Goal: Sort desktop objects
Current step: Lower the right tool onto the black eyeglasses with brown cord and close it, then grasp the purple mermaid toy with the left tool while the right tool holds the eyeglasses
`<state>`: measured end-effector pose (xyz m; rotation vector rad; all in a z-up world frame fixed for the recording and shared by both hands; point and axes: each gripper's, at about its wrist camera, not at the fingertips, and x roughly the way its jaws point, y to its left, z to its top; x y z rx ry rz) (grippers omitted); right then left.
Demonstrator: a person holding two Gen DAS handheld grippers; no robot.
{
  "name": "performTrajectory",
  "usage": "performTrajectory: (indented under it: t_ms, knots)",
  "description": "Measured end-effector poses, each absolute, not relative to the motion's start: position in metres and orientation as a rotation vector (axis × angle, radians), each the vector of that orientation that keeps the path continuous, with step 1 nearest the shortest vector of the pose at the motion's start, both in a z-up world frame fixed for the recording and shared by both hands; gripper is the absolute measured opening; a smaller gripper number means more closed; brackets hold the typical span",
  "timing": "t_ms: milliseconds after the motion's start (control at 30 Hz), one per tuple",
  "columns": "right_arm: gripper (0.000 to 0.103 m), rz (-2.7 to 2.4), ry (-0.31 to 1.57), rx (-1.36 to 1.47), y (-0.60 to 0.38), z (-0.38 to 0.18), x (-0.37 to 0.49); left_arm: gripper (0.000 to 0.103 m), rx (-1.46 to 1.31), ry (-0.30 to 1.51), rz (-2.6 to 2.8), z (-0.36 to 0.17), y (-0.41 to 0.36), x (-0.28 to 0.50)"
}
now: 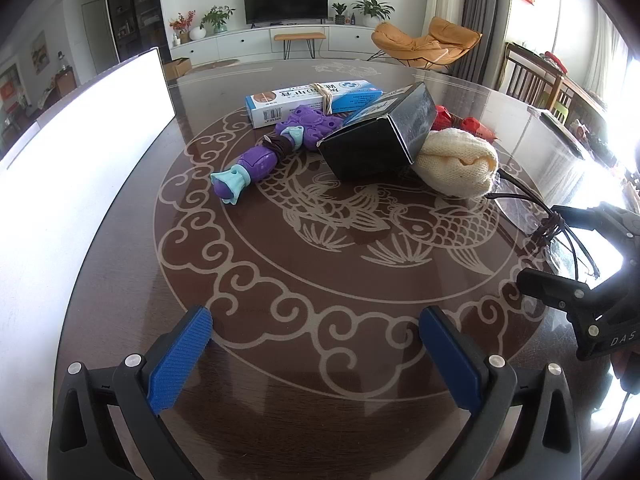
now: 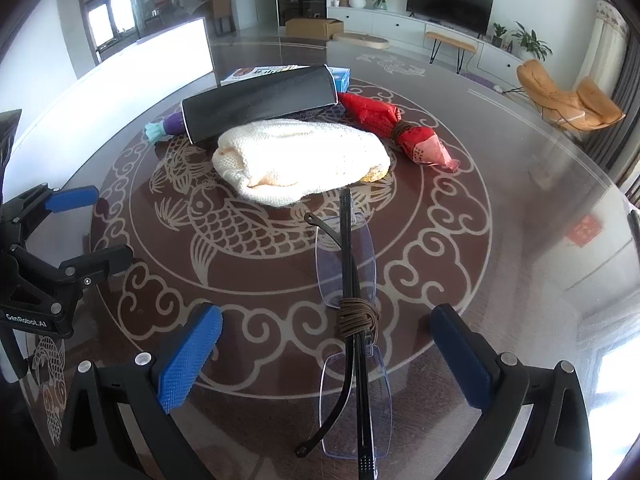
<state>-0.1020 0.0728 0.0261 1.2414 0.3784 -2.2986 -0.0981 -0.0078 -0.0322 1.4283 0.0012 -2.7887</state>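
Note:
A pile lies on the round glass table: a purple toy (image 1: 260, 156), a blue-white box (image 1: 312, 100), a black box (image 1: 380, 136), a cream knitted cloth (image 1: 456, 164) and a red packet (image 2: 396, 128). Folded rimless glasses (image 2: 352, 320), bound with brown cord, lie flat between the open fingers of my right gripper (image 2: 324, 356). My left gripper (image 1: 316, 356) is open and empty over the table's near part, short of the pile. The right gripper also shows in the left wrist view (image 1: 568, 248), around the glasses (image 1: 556, 232).
A white board (image 1: 80, 128) stands along the table's left side. Chairs (image 1: 536, 76) stand beyond the far right edge. The cloth (image 2: 300, 160) lies just ahead of the glasses, with the black box (image 2: 260, 100) behind it.

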Motion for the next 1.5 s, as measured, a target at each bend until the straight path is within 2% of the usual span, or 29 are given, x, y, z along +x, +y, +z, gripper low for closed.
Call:
performTrajectory:
  t_ms: [200,367,633,733,800,900,1000,1033,1067,1200,1367,1500]
  knots:
    - [0.103,-2.331,0.359,1.199,0.072,0.023,-0.091,0.103,1.445,-0.013,-2.793,-0.032,-0.008,-0.097]
    - [0.103,-2.331,0.359,1.199,0.071,0.023,-0.090,0.103,1.600,-0.088,-2.800,-0.029,-0.034,-0.095]
    - [0.103,-2.331,0.359,1.199,0.071,0.023,-0.090,0.103,1.563,-0.137,-2.856,-0.004,-0.062,-0.154]
    - [0.103,-2.331,0.359,1.199,0.071,0.023,-0.090,0.089,1.620,-0.201,-2.832,-0.009,-0.058,-0.188]
    - [0.103,-2.331,0.359,1.199,0.072,0.023,-0.091,0.084,1.664,-0.214,-2.810,-0.016,-0.056,-0.208]
    - [0.103,-2.331,0.358,1.199,0.072,0.023,-0.091,0.073,1.659,-0.110,-2.827,-0.019,-0.059,-0.229]
    - [0.103,-2.331,0.358,1.199,0.072,0.023,-0.091,0.041,1.608,-0.122,-2.842,-0.015,-0.055,-0.236]
    - [0.103,-2.331,0.358,1.199,0.072,0.023,-0.091,0.024,1.599,-0.130,-2.848,-0.013,-0.053,-0.236]
    - [0.103,-2.331,0.358,1.199,0.072,0.023,-0.092,0.021,1.603,-0.132,-2.855,-0.014,-0.050,-0.234]
    - [0.103,-2.331,0.358,1.199,0.072,0.023,-0.092,0.021,1.555,-0.135,-2.887,-0.016,-0.048,-0.203]
    - [0.103,-2.331,0.358,1.199,0.072,0.023,-0.092,0.020,1.500,-0.018,-2.870,-0.018,-0.059,-0.119]
    - [0.103,-2.331,0.358,1.199,0.072,0.023,-0.092,0.022,1.489,-0.058,-2.864,-0.019,-0.061,-0.067]
